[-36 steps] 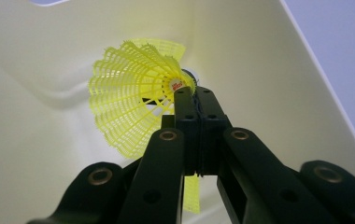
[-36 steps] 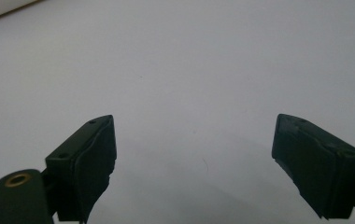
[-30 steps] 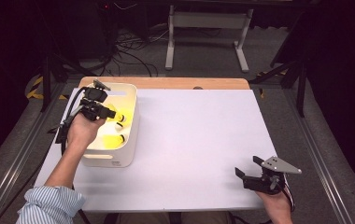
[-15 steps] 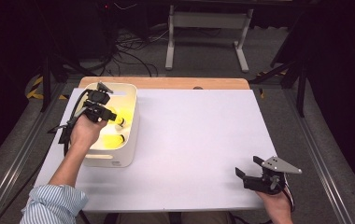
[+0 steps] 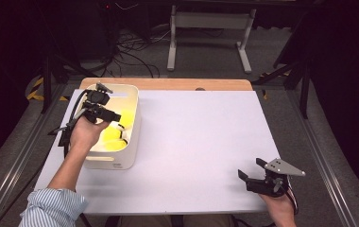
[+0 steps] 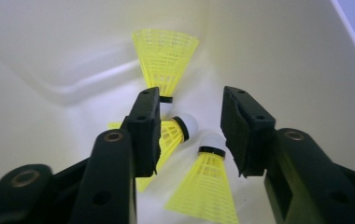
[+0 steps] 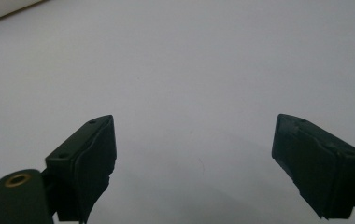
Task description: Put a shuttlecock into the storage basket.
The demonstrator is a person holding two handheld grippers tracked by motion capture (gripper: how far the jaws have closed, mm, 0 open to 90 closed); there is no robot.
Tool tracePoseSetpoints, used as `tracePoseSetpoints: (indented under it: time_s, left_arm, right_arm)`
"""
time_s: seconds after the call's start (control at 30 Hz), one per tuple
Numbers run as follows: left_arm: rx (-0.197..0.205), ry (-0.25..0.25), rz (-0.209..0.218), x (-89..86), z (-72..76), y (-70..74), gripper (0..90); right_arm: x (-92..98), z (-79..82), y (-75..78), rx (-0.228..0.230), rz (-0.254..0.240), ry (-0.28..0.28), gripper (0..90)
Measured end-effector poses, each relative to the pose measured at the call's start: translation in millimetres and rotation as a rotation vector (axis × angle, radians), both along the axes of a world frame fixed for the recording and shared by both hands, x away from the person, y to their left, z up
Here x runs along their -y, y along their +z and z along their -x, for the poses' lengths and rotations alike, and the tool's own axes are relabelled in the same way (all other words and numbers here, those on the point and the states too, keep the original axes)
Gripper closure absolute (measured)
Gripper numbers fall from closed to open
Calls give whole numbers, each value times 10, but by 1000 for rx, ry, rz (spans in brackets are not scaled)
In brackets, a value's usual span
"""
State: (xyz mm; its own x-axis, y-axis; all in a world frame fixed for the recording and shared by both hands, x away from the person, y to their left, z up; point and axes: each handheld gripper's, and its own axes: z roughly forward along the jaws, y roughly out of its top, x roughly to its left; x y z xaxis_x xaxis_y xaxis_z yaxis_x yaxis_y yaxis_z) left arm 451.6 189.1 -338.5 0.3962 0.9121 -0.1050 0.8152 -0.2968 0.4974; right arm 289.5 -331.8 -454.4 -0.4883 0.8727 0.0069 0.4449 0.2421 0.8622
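Three yellow shuttlecocks [image 6: 208, 182] with white cork heads lie in a heap on the floor of a white bin [image 5: 135, 124]; in the high view they make a yellow patch [image 5: 113, 138]. My left gripper [image 5: 116, 116] hangs inside the bin above them. Its jaws have just been opening and stand apart [image 6: 189, 100]; the shuttlecocks show through the gap, lower down, and no pad presses on them. My right gripper [image 5: 251, 169] rests near the table's front right corner, open over the bare white tabletop [image 7: 194, 135].
The bin's wall [image 6: 278, 51] rises close on the right of the left jaws. The white table [image 5: 201, 132] stretches wide between the bin and the right hand. A wooden strip [image 5: 177, 84] edges the far side, with cables and a metal stand on the floor beyond.
The left gripper's jaws have opened over the bin. Both hands have kept their places.
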Motion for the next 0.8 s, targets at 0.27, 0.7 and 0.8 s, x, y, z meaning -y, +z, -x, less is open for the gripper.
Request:
tracePoseSetpoints:
  time_s: [0.27,0.7,0.8]
  left_arm:
    - [26,0,-21,23,44,42,430]
    - [29,1,-35,32,71,84,364]
    - [32,8,-33,6,73,99,352]
  right_arm:
    - [0,-2,-1,-3,1,0,147]
    - [-1,-4,-2,-4,0,1,148]
    - [0,-4,-3,-5,-1,1,148]
